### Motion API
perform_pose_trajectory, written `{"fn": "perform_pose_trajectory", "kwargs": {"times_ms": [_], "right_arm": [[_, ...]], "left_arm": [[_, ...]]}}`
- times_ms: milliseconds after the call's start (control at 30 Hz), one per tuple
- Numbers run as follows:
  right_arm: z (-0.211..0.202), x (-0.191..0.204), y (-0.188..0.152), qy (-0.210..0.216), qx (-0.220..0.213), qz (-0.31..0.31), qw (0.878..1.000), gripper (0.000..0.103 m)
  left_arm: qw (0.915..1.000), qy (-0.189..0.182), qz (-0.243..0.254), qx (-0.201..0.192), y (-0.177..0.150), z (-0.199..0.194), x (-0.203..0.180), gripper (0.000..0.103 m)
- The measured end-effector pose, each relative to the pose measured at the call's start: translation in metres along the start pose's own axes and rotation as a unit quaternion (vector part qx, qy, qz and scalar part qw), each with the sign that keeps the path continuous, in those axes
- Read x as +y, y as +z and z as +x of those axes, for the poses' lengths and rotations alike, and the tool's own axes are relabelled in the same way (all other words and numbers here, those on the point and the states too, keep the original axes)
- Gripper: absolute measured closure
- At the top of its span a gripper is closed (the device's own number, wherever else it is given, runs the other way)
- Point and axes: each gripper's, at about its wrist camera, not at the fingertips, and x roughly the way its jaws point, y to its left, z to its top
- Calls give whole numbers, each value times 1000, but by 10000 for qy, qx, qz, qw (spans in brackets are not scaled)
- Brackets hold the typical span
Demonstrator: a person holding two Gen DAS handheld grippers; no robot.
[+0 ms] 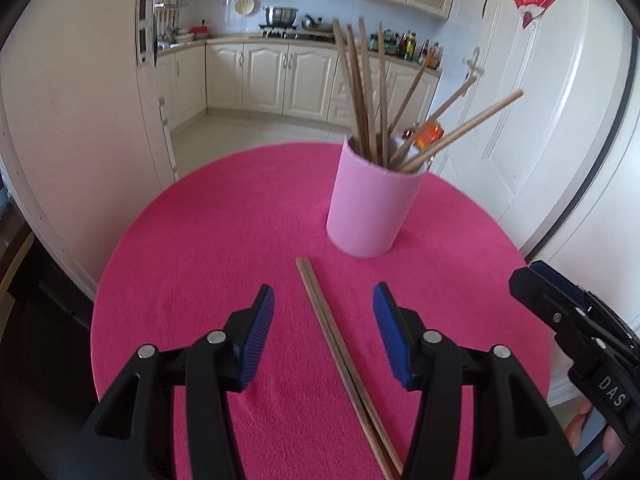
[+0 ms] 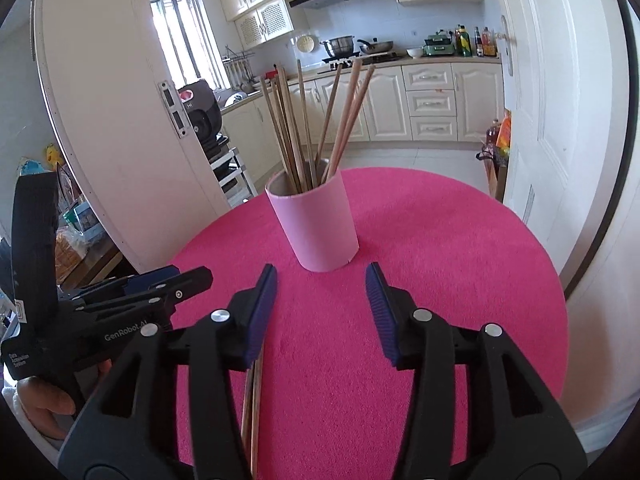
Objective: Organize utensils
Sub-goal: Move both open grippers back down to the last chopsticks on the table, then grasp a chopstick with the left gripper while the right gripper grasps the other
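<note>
pair of chopsticks lies lengthwise between the spread left hand-held gripper, nearer than the right hand-held gripper, also spread, empty

The left tool is wide open above the pink counter. Two chopsticks lie between its pads, touching neither. A pink cup with more chopsticks stands upright above centre. The right tool shows at the right edge.
</note>
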Motion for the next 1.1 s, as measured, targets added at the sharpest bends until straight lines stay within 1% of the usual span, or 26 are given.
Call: {"fn": "perform_pose_trajectory", "kwargs": {"times_ms": [67,133,300,400,567,700,800,867,967,1100], "right_arm": [[5,-3,-6,-10,118,23,9999,53],[11,-6,-13,-18,248,54,9997,52],[21,-15,-23,-20,483,124,9988,52],[24,-18,-24,-19,550,166,9983,52],[27,-22,-27,-5,613,178,9980,52],[29,-24,-28,9,647,192,9977,51],[31,-26,-29,15,673,218,9975,51],[32,-26,-29,19,686,217,9974,51],[35,-26,-29,17,713,232,9972,51],[36,-27,-29,17,729,238,9971,51]], "left_arm": [[9992,70,-8,387,-6,15,1,52],[9976,85,-3,687,-12,28,1,52],[9923,482,118,1136,-24,50,3,52],[9892,537,42,1364,-28,61,6,52],[9882,615,19,1401,-28,67,4,52],[9894,521,-52,1357,-27,64,6,52],[9893,563,3,1349,-28,63,6,52],[9902,572,-44,1270,-28,60,5,52],[9900,553,23,1297,-27,62,-3,52],[9894,620,99,1310,-24,65,-14,52]]}}
